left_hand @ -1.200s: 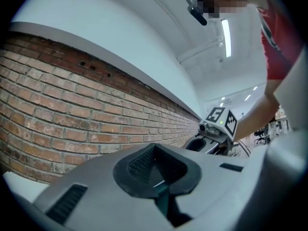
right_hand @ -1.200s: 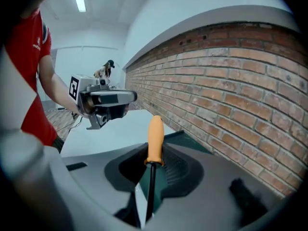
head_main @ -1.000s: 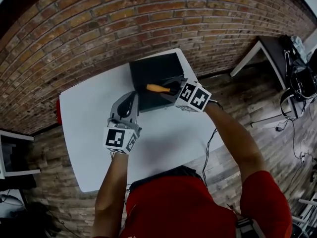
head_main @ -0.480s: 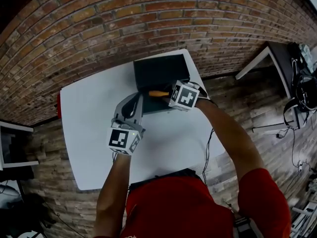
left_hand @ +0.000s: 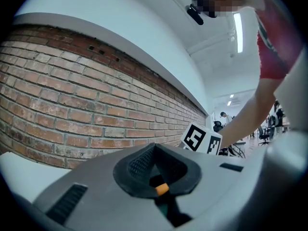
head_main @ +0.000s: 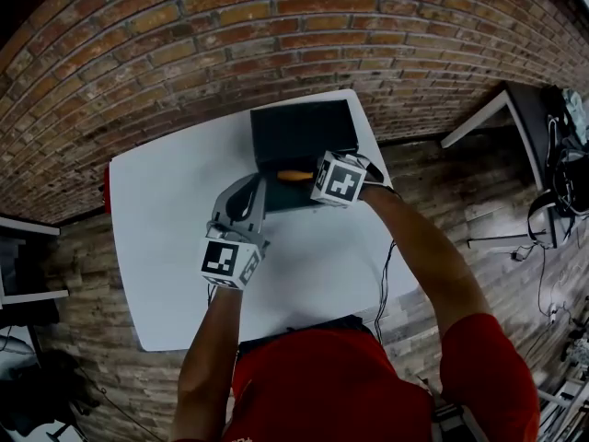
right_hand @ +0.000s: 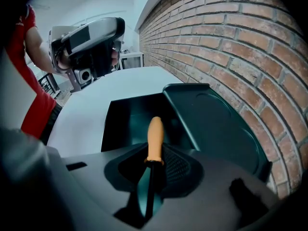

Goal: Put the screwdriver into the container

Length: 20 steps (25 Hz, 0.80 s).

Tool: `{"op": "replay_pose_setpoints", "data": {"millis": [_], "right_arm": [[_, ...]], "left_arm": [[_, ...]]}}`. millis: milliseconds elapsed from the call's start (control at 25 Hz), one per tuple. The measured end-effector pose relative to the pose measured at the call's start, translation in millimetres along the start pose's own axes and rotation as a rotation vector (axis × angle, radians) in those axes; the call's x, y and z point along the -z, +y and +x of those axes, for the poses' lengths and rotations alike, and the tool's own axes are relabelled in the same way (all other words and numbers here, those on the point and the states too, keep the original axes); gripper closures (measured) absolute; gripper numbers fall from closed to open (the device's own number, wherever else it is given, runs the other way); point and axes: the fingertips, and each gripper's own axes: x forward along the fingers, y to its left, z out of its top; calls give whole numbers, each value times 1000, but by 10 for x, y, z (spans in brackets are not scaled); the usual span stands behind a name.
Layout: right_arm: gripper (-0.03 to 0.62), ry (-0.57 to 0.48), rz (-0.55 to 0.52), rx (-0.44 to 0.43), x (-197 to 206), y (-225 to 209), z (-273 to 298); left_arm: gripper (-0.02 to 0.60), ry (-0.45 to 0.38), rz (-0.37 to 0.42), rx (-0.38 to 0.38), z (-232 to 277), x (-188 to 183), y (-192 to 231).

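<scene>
**1. Workpiece pos.** The screwdriver (right_hand: 154, 138) is clamped in the R gripper (head_main: 316, 177). The fingers (right_hand: 179, 170) are closed on the dark shaft, and the orange handle projects fwd past the fingertips. No contact w/ the container is visible.

**2. Container.** The container (head_main: 272, 195) is a black box at the far edge of the surface (head_main: 175, 210), toward the far-right corner. Its lid (right_hand: 216, 124) is open and laid back toward the brick wall (head_main: 184, 44). The open tray is on the near side of the lid.

**3. Key relation.** The screwdriver's long axis runs approx. parallel to the surface's far edge, handle end toward the left edge. In the R gripper view the handle hangs over the open tray. The tray therefore lies below and just ahead of the fingers. Height above the tray floor can't be read.

**4. L gripper.** The L gripper (head_main: 247, 188) is just beside the container's near-left corner. Its fingers (left_hand: 139, 165) are pressed together w/ no object evident. A small orange spot shows in the slit behind the pads; ID not possible. It is well clear of the screwdriver.

**5. Est. next move.** The R gripper is the working unit. The move likely needs only a short descent, then release. The axis appears to suit the tray w/o rotation. Probable risk: the handle end catching a tray wall.
</scene>
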Motion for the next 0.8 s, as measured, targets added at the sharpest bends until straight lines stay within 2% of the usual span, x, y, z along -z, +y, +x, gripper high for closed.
{"op": "replay_pose_setpoints", "data": {"millis": [320, 560, 680, 800], "right_arm": [[497, 10, 24, 0, 64, -12, -11], [491, -51, 48, 32, -5, -25, -214], [491, -150, 54, 69, -168, -3, -451], [491, -332, 73, 109, -473, 110, -849]], "left_arm": [[569, 14, -3, 2, 11, 49, -12], [569, 16, 7, 17, -9, 15, -57], [569, 8, 13, 25, -40, -63, -98], [569, -8, 9, 32, -97, -212, -144]]}}
